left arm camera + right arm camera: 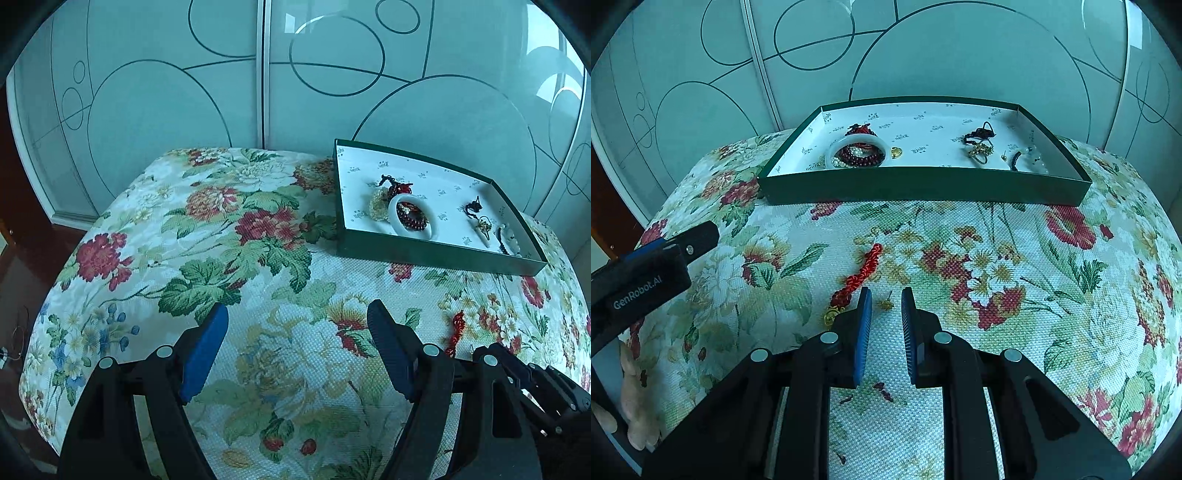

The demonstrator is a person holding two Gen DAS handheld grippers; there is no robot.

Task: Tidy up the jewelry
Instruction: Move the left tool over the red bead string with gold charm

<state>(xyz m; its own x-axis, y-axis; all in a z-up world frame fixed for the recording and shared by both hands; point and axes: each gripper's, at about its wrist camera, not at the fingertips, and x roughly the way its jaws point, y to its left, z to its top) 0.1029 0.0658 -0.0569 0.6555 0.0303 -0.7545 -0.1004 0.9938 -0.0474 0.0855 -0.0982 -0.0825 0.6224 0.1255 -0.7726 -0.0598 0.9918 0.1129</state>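
A green tray [923, 186] with a white lining stands at the back of the floral tabletop; it also shows in the left wrist view [424, 254]. Inside lie a white bangle [857, 142] around dark red beads, and several small dark and gold pieces [979, 147]. A red braided cord with a gold charm [860, 275] lies loose on the cloth, just left of my right gripper [885, 295]. A small gold stud [886, 303] lies between its narrowly open fingers. My left gripper [297, 321] is wide open and empty over the cloth.
The floral cloth [1034, 295] covers a small table whose edges drop off at left and right. A frosted glass wardrobe [960, 55] stands close behind the tray. The left gripper's body [646, 273] shows at the left of the right wrist view.
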